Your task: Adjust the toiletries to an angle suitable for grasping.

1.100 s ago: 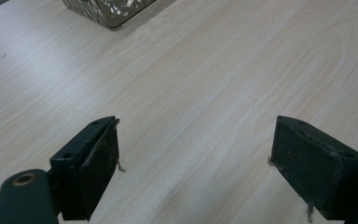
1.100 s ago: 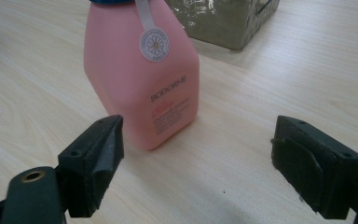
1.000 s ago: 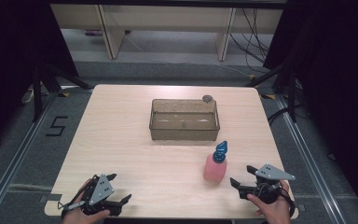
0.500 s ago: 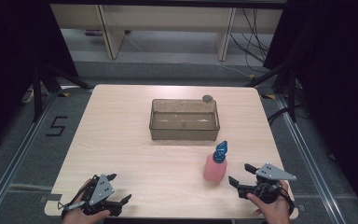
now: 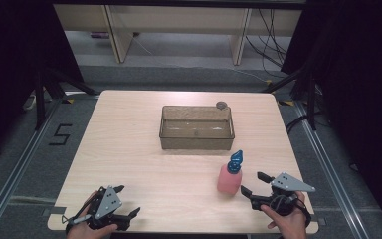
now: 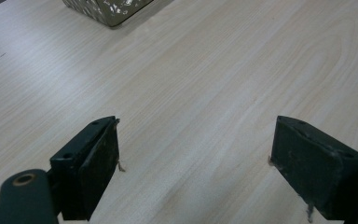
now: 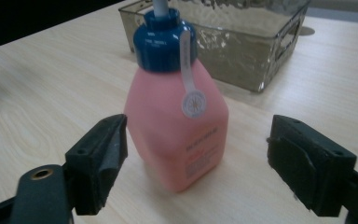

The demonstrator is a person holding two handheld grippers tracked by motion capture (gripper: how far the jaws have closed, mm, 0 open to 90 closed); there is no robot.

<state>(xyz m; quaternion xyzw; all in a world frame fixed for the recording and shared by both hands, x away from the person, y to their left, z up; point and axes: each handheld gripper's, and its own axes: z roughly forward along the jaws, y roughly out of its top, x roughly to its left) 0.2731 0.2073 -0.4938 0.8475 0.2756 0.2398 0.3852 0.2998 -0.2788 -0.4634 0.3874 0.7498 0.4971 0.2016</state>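
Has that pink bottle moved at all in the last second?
No. The bottle stands upright at the same spot in front of the bin's right end, as before, with the right gripper open beside it.

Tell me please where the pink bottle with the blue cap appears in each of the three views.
High view: the pink bottle stands lower right of centre, beside the right gripper.
Left gripper view: not in it.
Right gripper view: centre, ahead of the open jaws.
Shared landmark: the clear bin.
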